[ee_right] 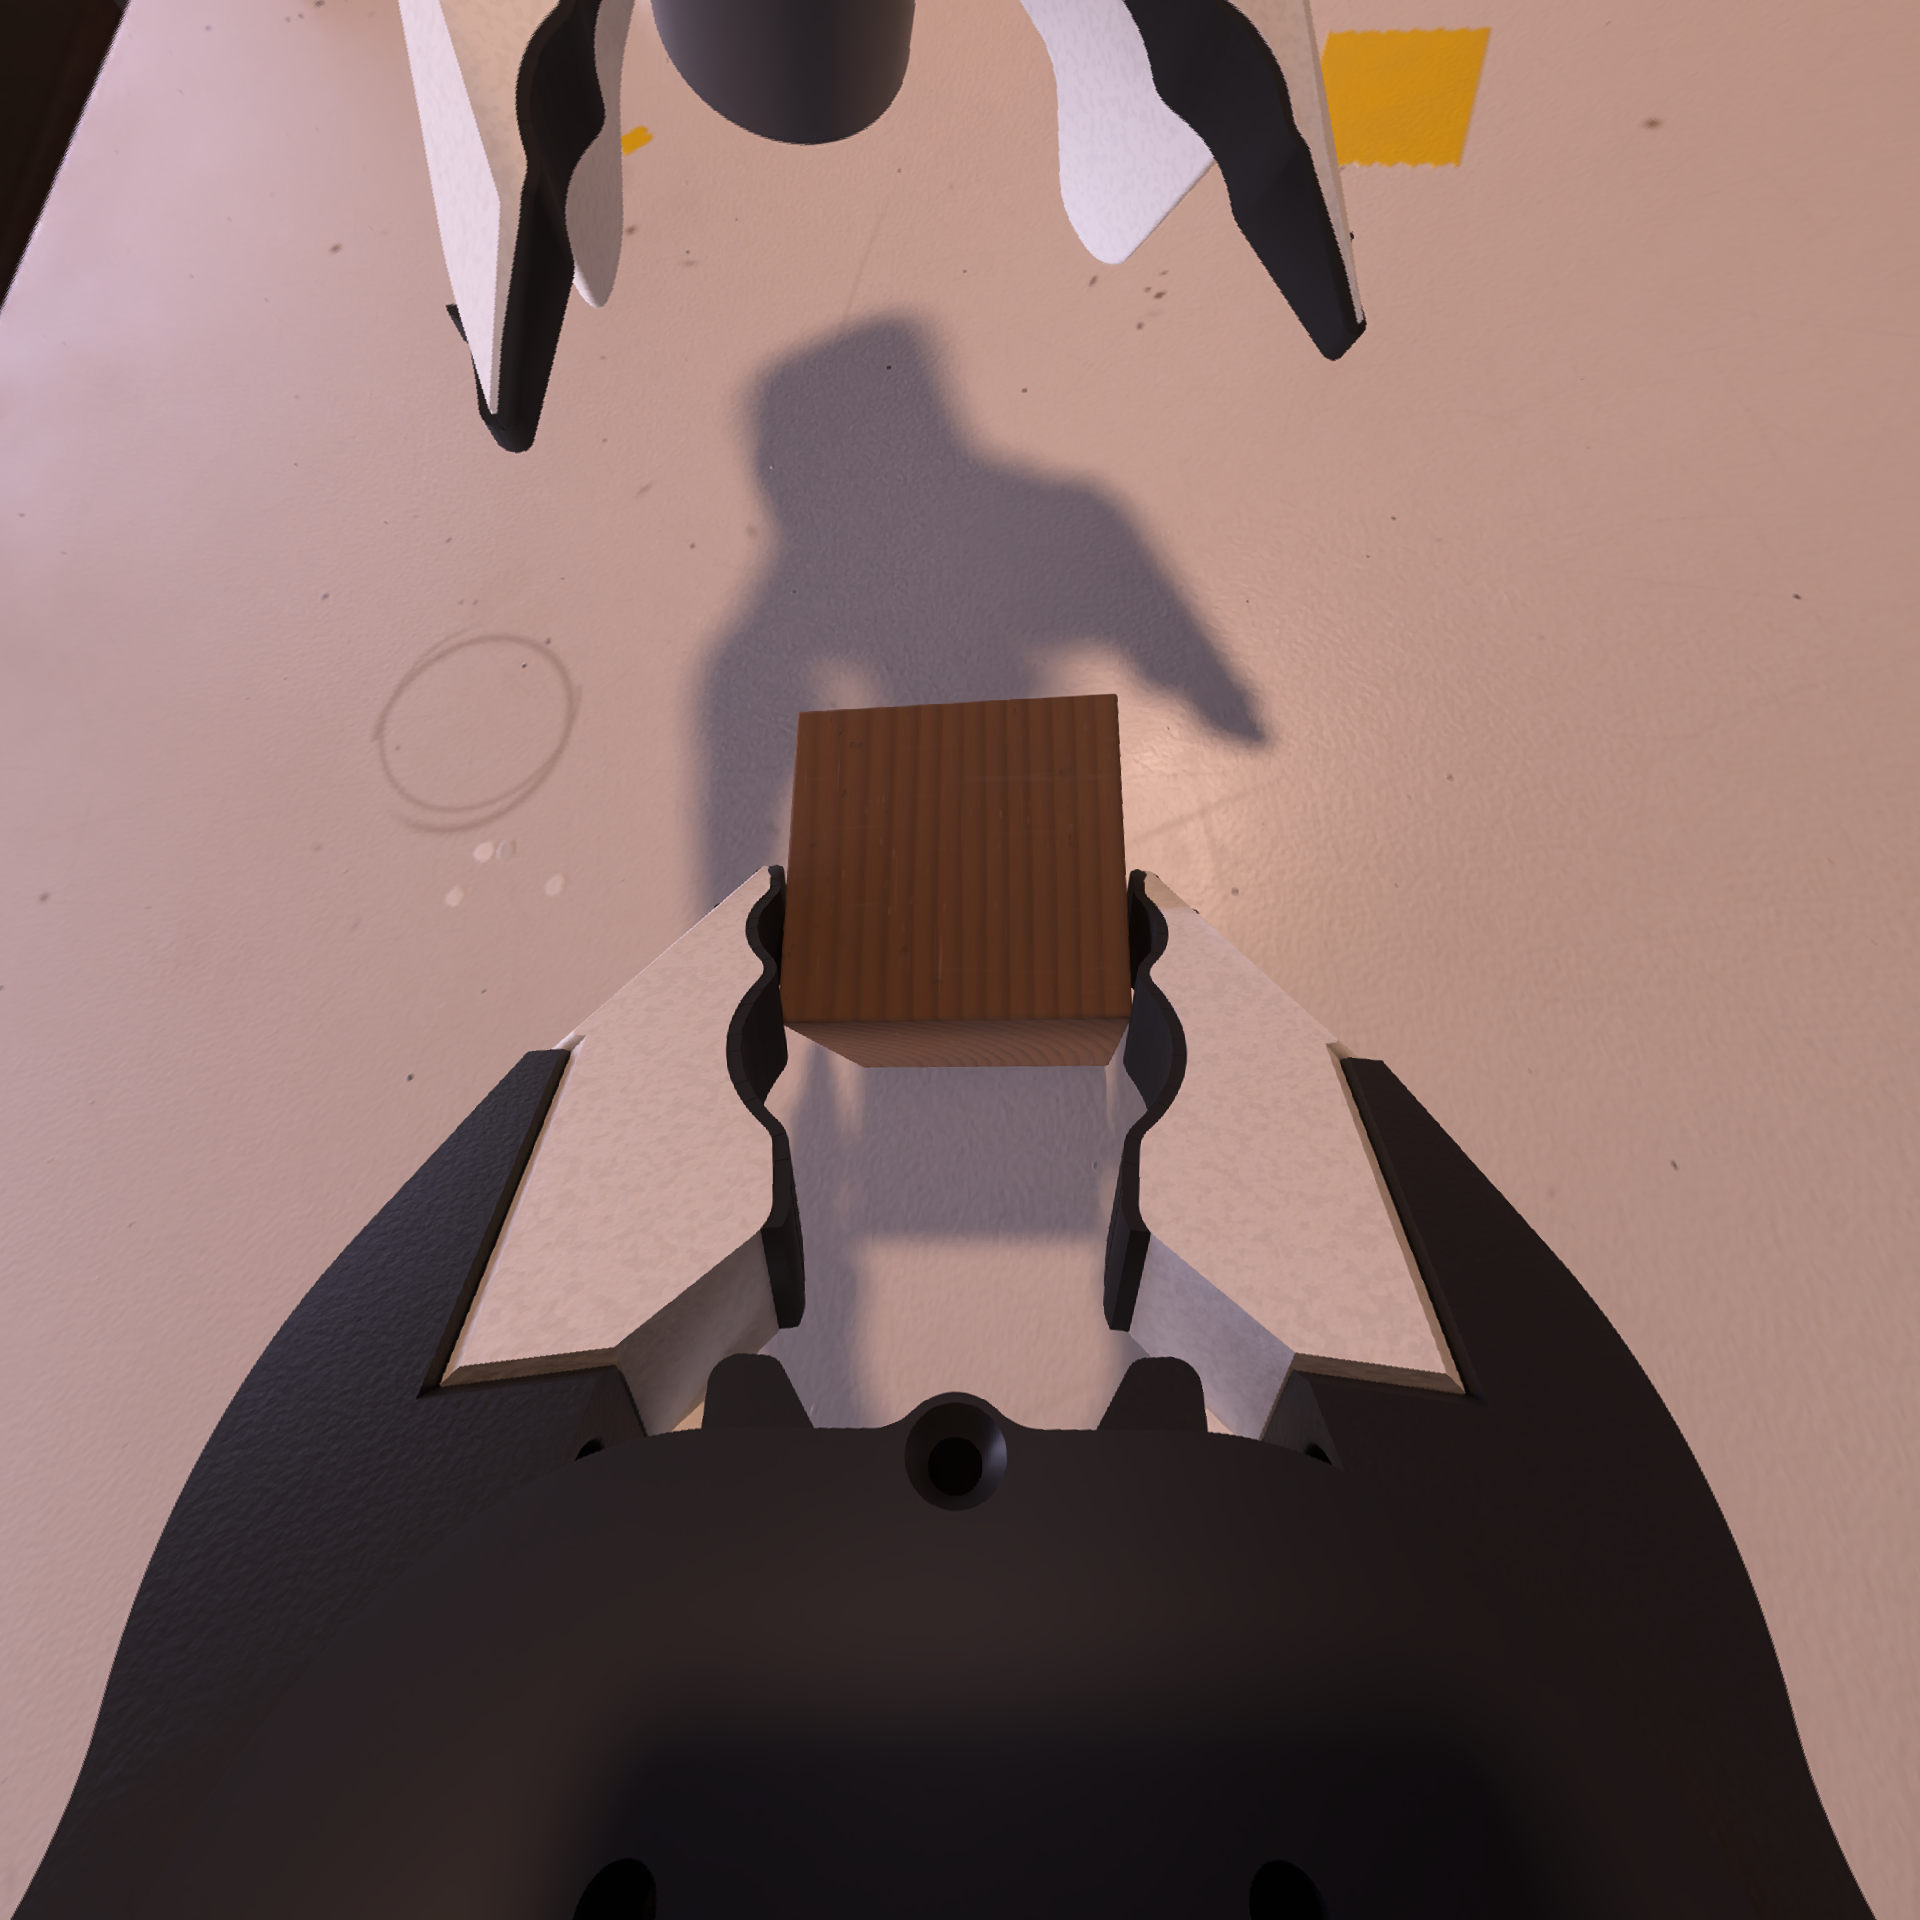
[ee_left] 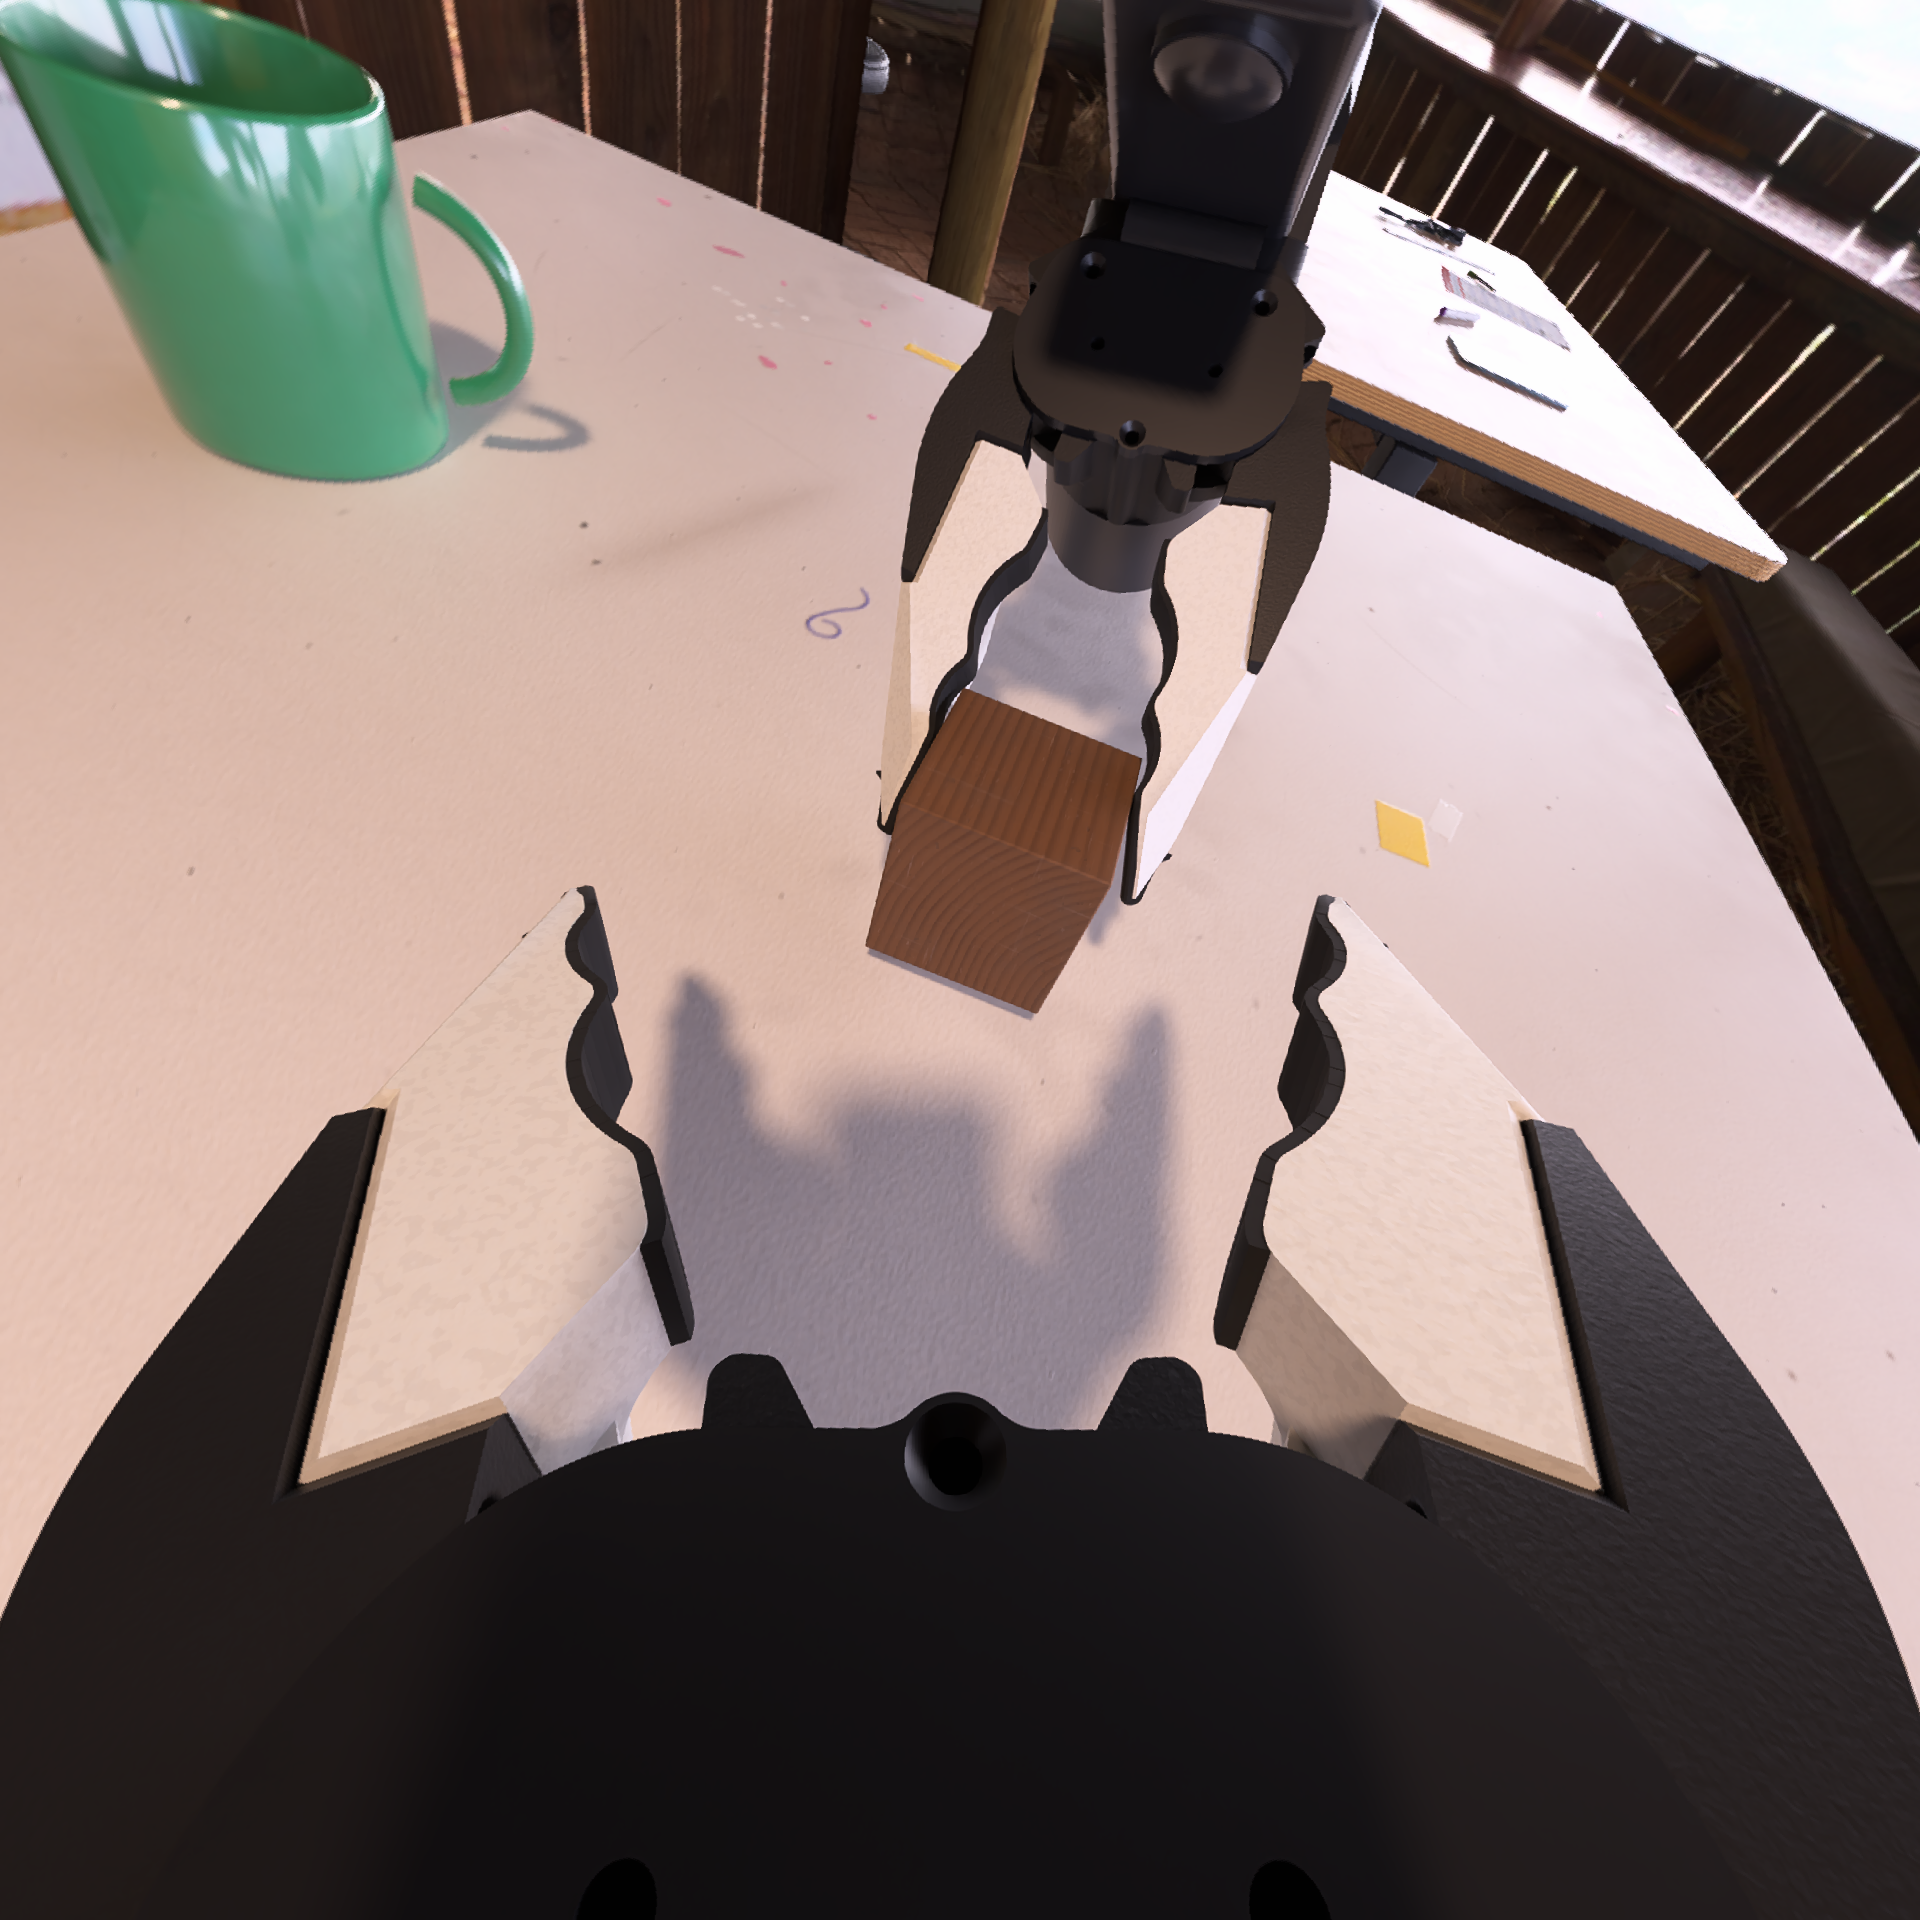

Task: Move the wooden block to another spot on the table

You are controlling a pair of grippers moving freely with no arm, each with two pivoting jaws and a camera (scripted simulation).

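Observation:
The wooden block (ee_left: 1003,868) is a brown cube on the pale table (ee_left: 364,779). My right gripper (ee_left: 1013,857) comes down on it from the far side, its two fingers pressed against the block's opposite sides. In the right wrist view the block (ee_right: 956,862) sits between the fingertips of the right gripper (ee_right: 956,878), which is shut on it. I cannot tell whether the block touches the table (ee_right: 1558,831). My left gripper (ee_left: 956,899) is open and empty just short of the block. It also shows at the top of the right wrist view (ee_right: 925,395).
A tall green jug (ee_left: 260,260) with a handle stands at the far left. A yellow patch (ee_left: 1403,831) lies on the table to the right of the block. A second table (ee_left: 1507,395) and a dark wooden fence (ee_left: 1662,312) lie beyond the far edge.

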